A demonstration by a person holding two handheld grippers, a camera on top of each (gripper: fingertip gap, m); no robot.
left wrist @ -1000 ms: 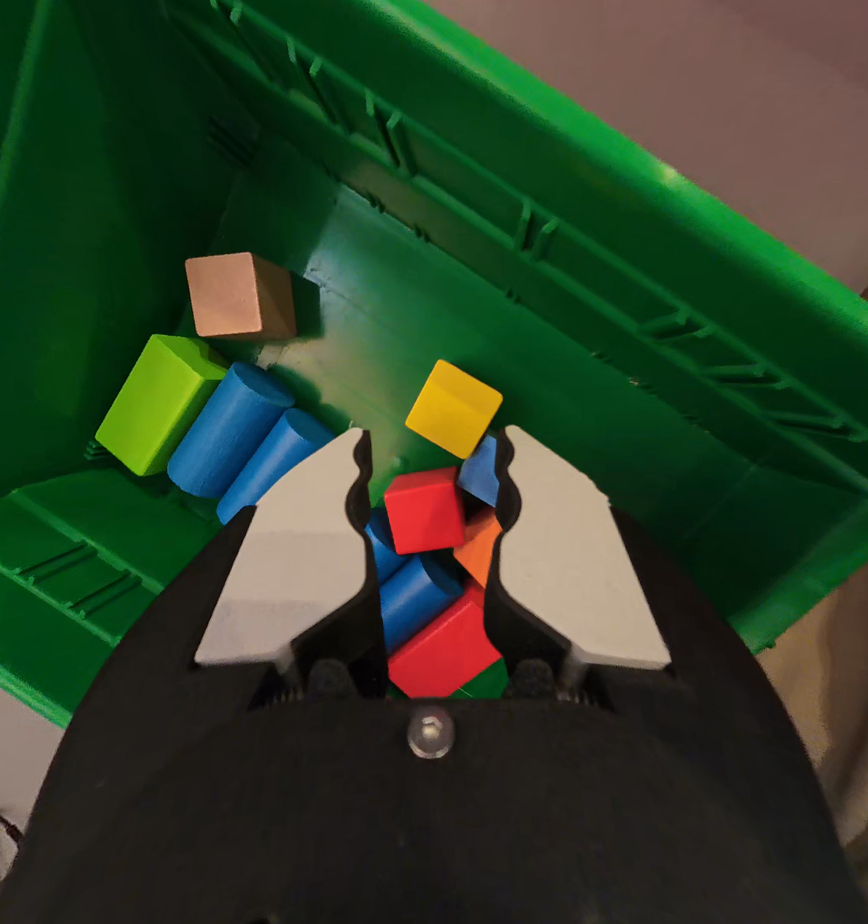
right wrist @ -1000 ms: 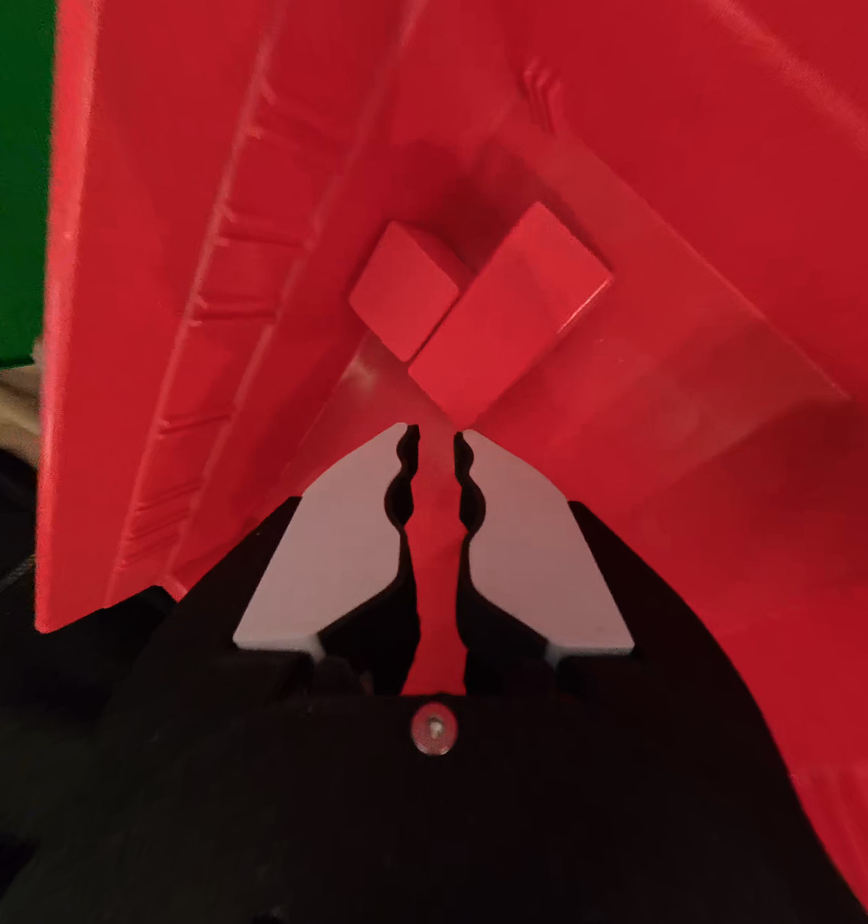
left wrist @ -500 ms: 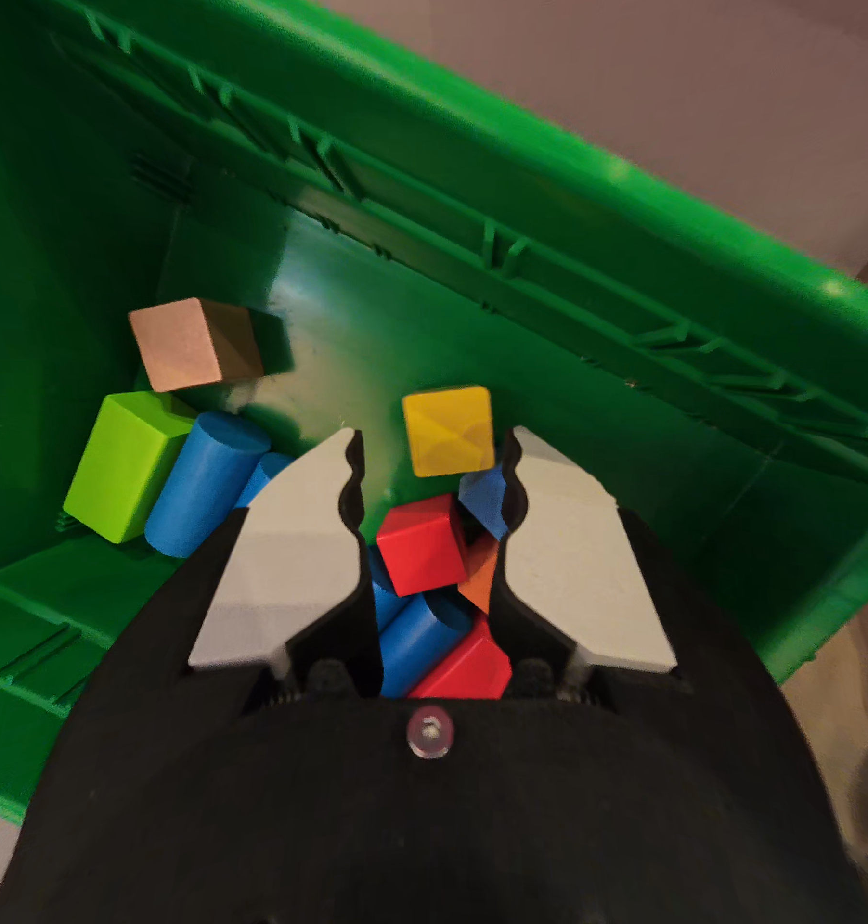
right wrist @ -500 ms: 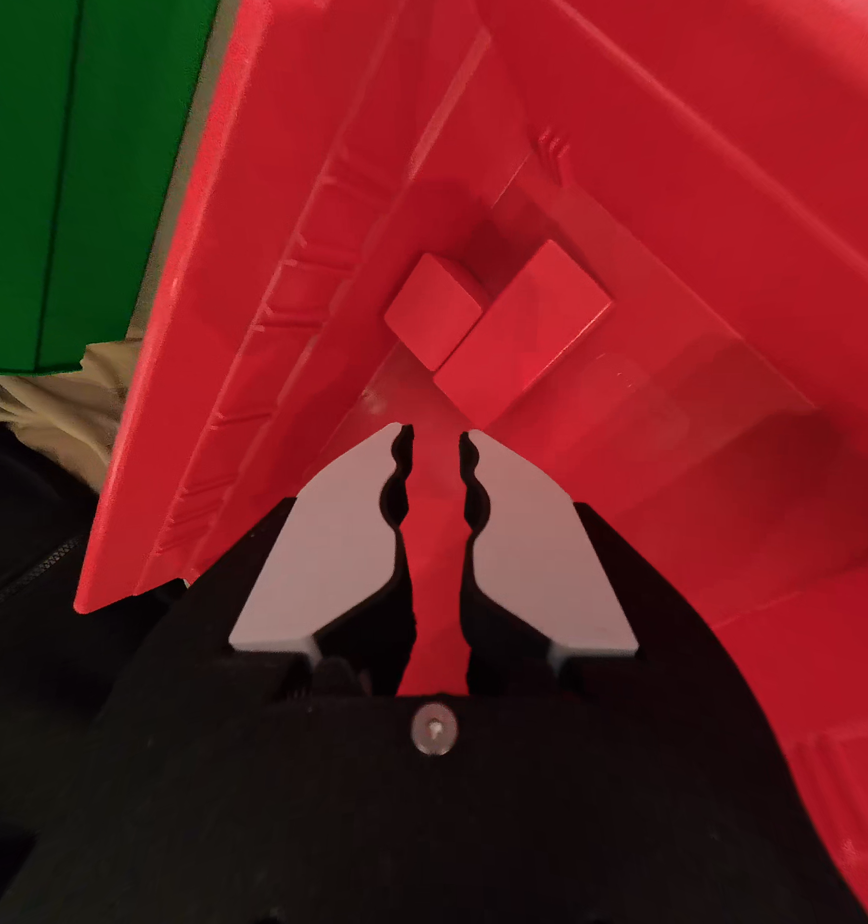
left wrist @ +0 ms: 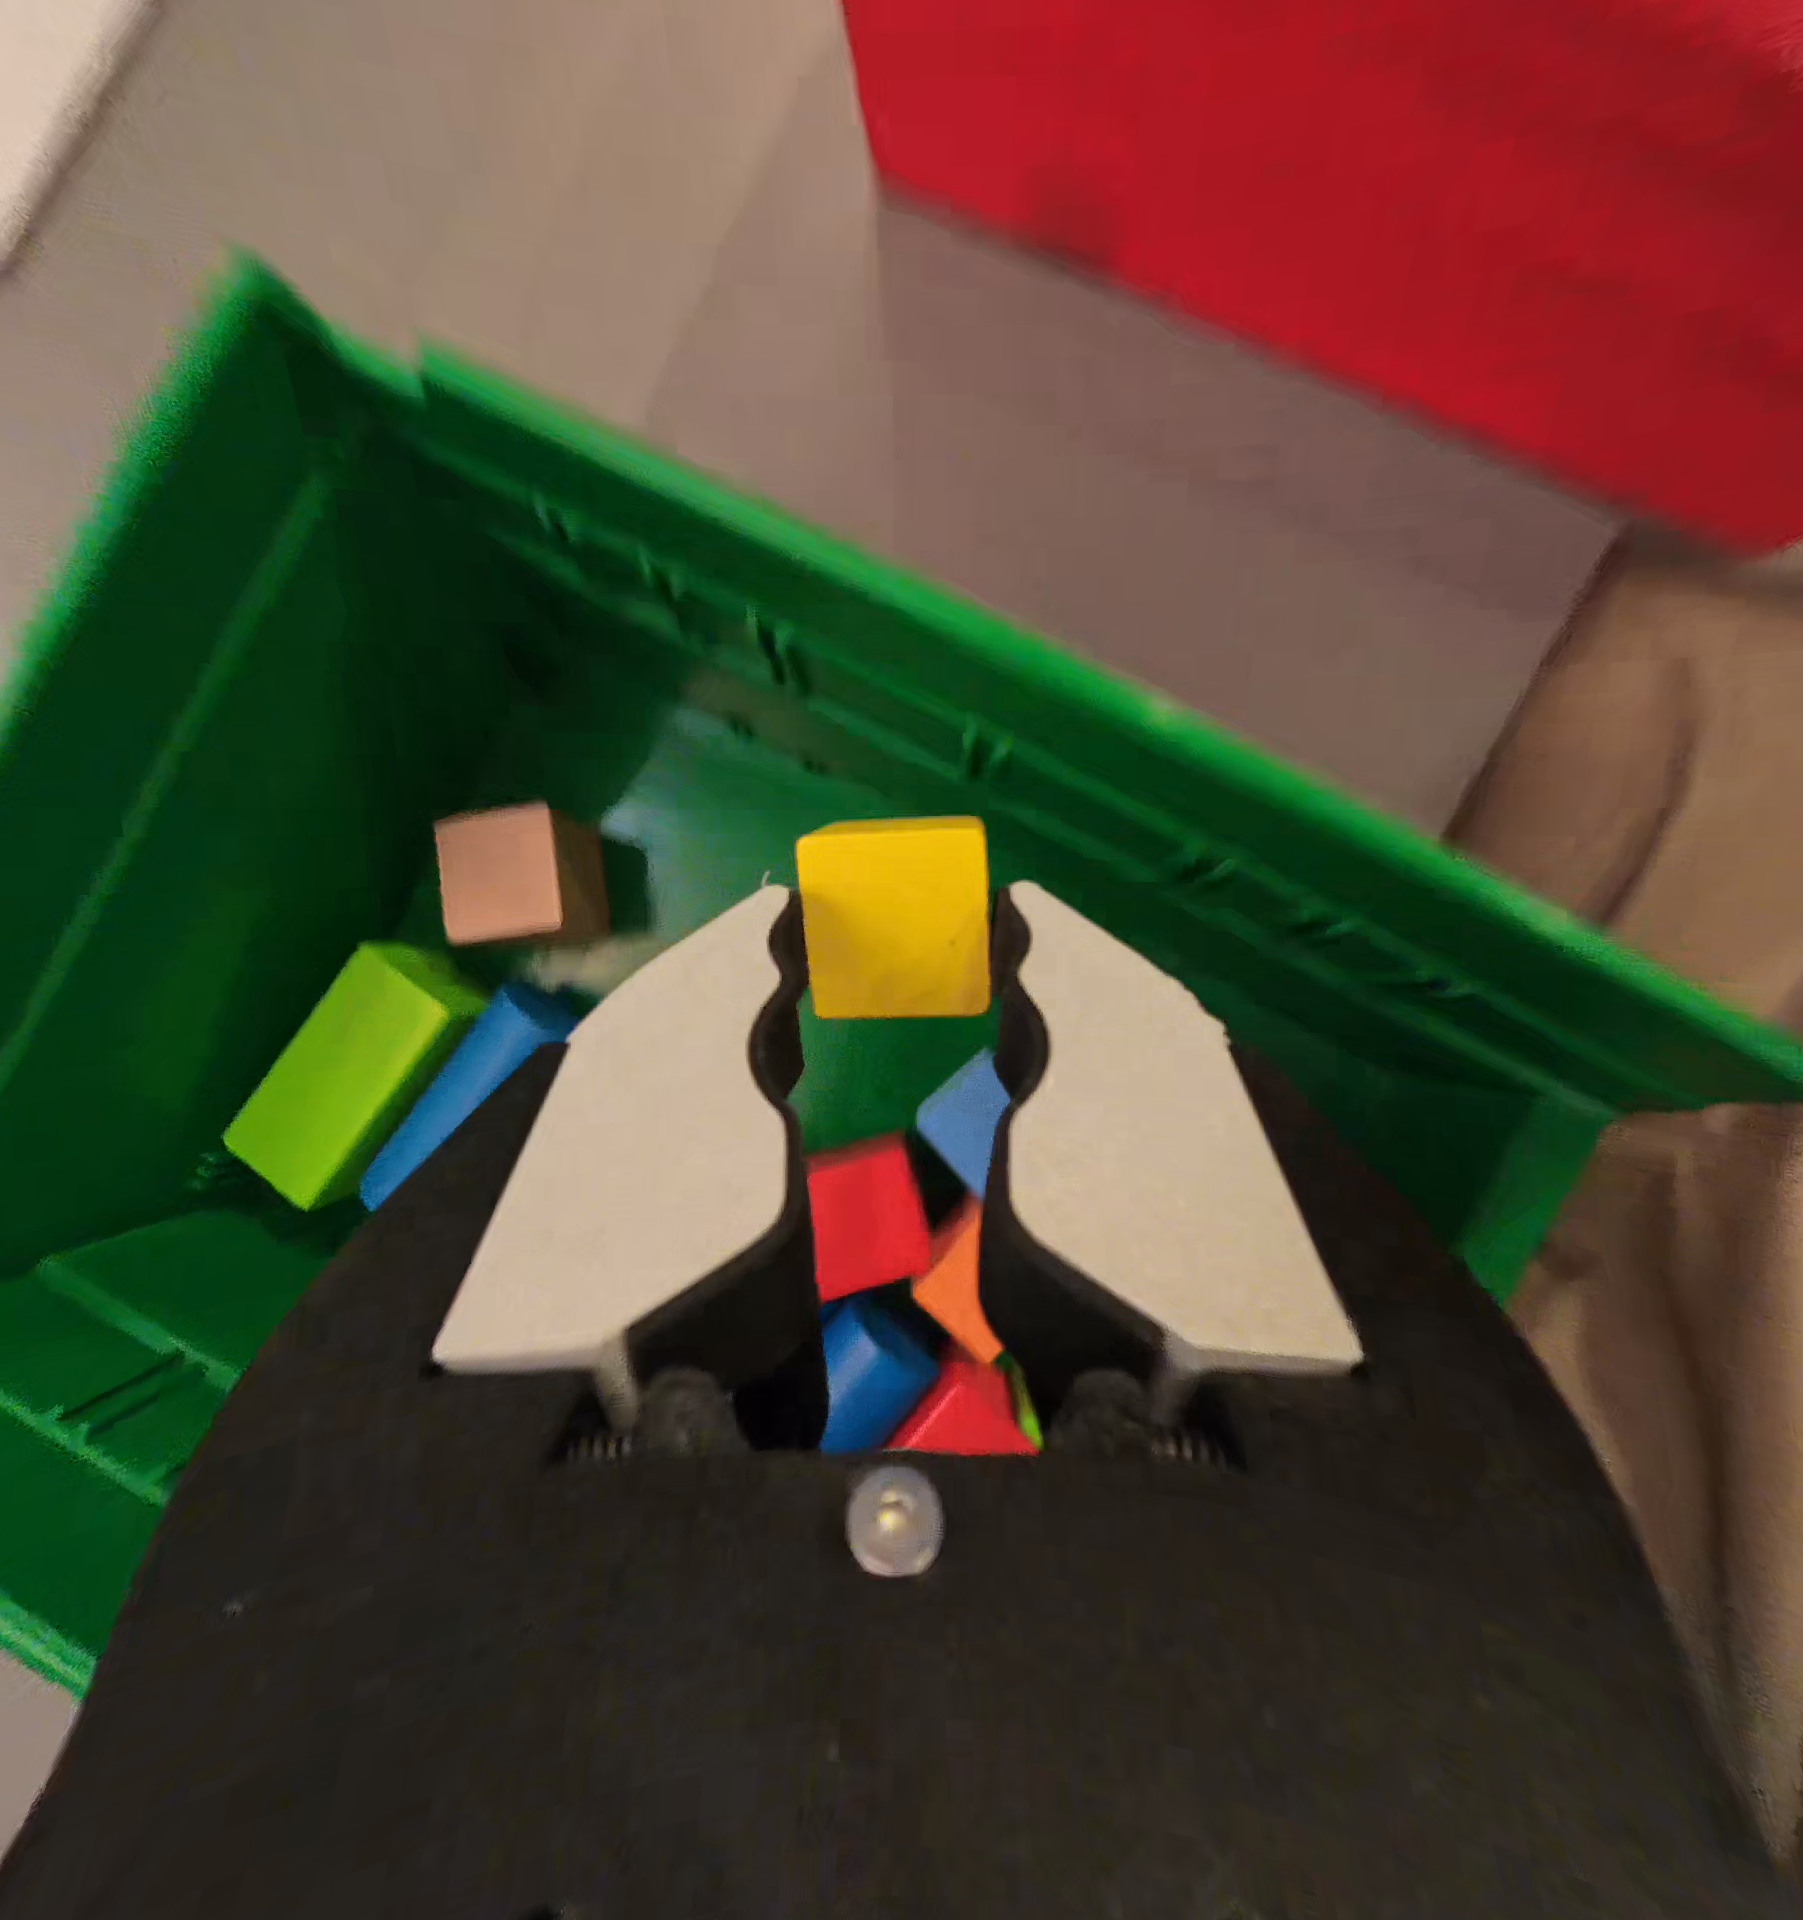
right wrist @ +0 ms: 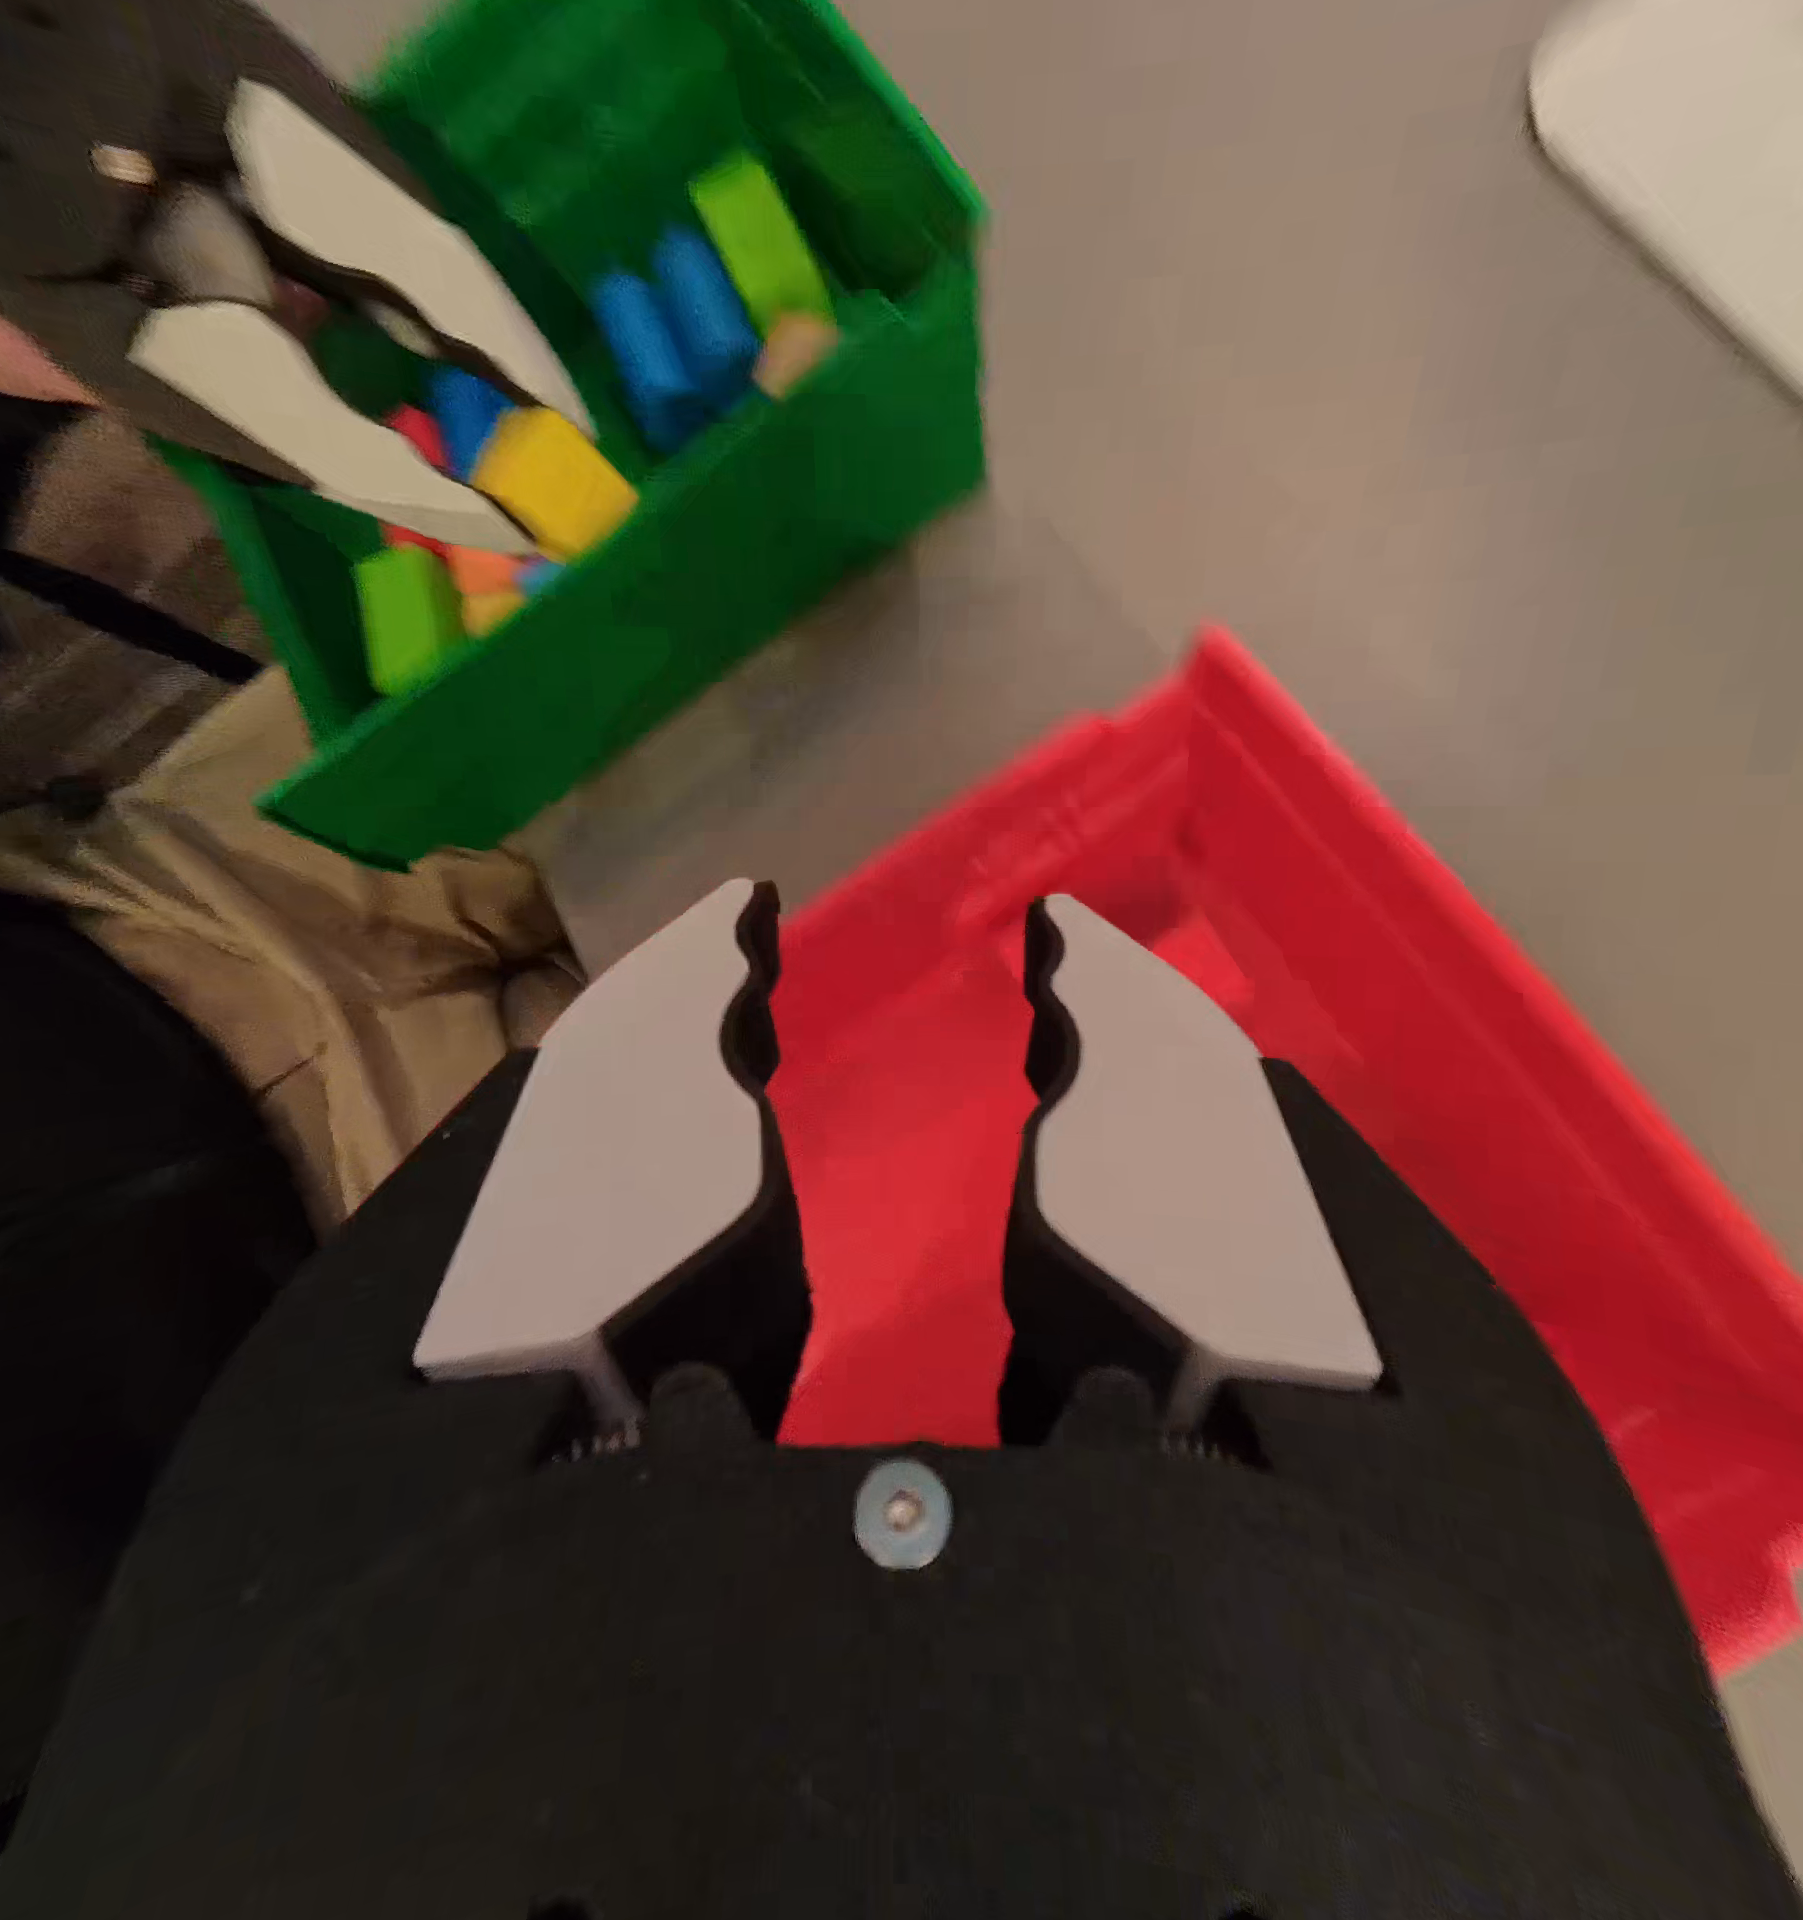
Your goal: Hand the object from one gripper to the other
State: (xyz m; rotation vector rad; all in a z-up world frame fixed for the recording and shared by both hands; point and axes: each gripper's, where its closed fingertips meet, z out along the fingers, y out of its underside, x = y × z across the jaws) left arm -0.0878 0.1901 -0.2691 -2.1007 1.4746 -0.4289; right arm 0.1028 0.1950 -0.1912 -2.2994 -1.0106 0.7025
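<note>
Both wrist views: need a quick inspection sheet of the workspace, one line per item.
Surface: plain grey top, bare between the bins.
Job's things: yellow block clamped at the left gripper's fingertips, above the green bin.
Clutter: tan cube, lime block, blue cylinders, red block and orange piece in the green bin; red bin alongside.
Grippers: left gripper shut on the yellow block; right gripper open, empty, over the red bin.
Cables: nothing seen.
Surroundings: beige cloth at the near edge; white object at the far corner, blurred.
</note>
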